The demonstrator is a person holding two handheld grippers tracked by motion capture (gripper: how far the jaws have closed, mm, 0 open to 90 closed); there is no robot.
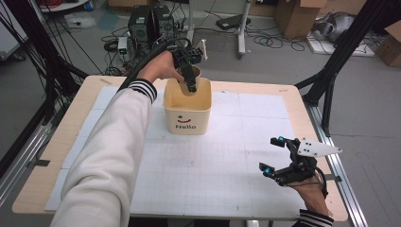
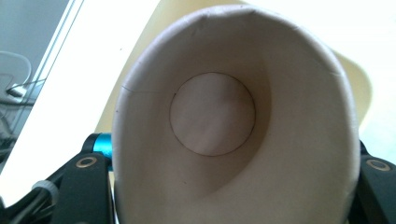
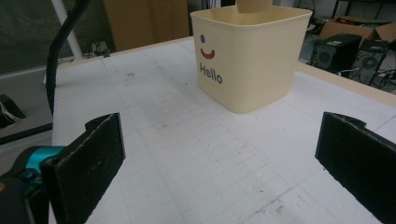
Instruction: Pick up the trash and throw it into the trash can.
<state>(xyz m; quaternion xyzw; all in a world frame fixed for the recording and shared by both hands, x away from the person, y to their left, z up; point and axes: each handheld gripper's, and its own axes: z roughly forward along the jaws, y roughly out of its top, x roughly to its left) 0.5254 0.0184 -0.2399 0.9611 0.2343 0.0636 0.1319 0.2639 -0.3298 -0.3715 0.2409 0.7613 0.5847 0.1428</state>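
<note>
The cream bin (image 1: 187, 111) bears the printed word "Hello" in dark letters on its front wall, the wall turned toward the near edge of the table (image 1: 203, 184). Above the word stands a face sign: one dark dot over a red curved smile. No other legible text appears.

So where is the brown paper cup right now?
In the high view, the brown paper cup sits at the far side of the table, held by the left tool over the cream plastic "Hello" bin.
</note>
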